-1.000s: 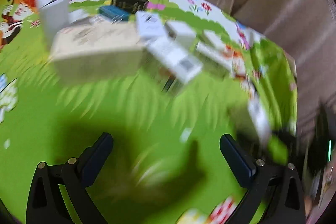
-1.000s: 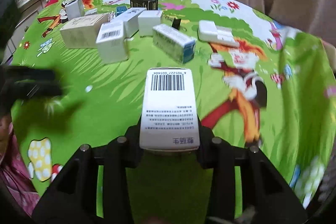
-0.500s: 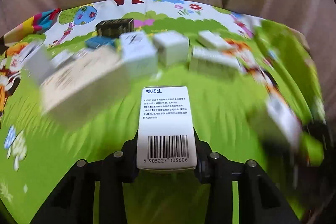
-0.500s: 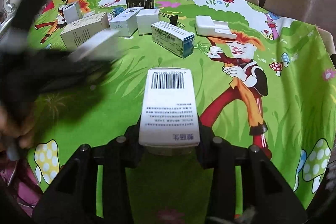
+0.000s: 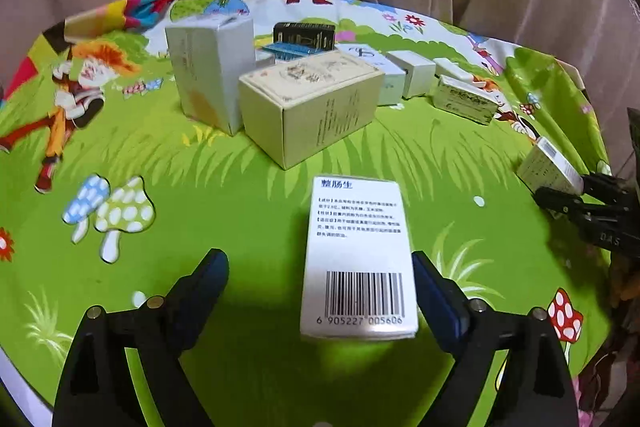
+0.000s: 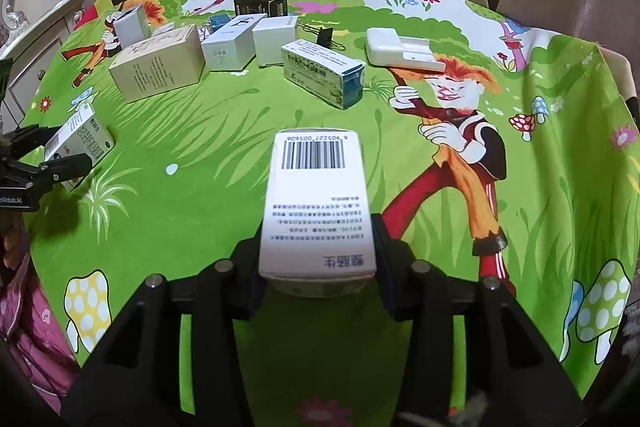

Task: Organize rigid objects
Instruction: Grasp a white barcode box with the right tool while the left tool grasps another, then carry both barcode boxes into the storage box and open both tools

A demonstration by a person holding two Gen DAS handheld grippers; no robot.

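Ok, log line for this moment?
left gripper jaws just opened, white box lying between | right gripper jaws opening, twin box between, grip unclear

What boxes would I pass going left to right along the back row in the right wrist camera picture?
Small white upright box → big cream cardboard box → white box with a black squiggle → plain white box → long green-and-blue medicine box → flat white plastic case.
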